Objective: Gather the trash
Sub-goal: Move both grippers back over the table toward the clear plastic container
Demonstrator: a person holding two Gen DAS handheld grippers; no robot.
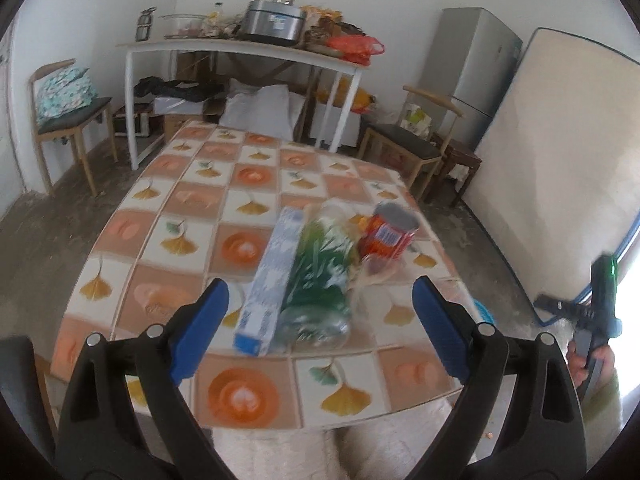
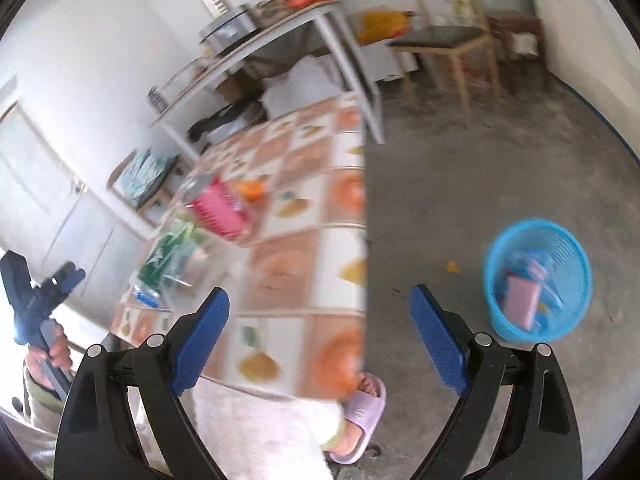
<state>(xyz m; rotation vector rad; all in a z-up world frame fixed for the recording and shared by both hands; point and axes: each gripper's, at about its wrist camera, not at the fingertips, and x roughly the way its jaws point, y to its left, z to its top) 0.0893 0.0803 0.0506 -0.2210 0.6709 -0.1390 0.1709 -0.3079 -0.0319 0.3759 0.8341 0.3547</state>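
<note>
In the left wrist view, a long blue-and-white box [image 1: 269, 280], a crushed green-label plastic bottle [image 1: 320, 284] and a red can [image 1: 390, 234] lie on the tiled table [image 1: 192, 208]. My left gripper [image 1: 320, 328] is open and empty, just short of the box and bottle. My right gripper [image 2: 320, 332] is open and empty above the table's front right corner. A blue mesh bin [image 2: 538, 280] on the floor holds pink and blue trash. The bottle [image 2: 168, 252] and a pink item [image 2: 220, 208] show blurred in the right wrist view.
A white side table [image 1: 240, 48] with a cooker and bags stands behind. Wooden chairs [image 1: 416, 148] sit at left and right, a fridge [image 1: 472, 68] and a leaning mattress [image 1: 552, 152] at right. The person's slippered foot [image 2: 360, 412] is by the table corner.
</note>
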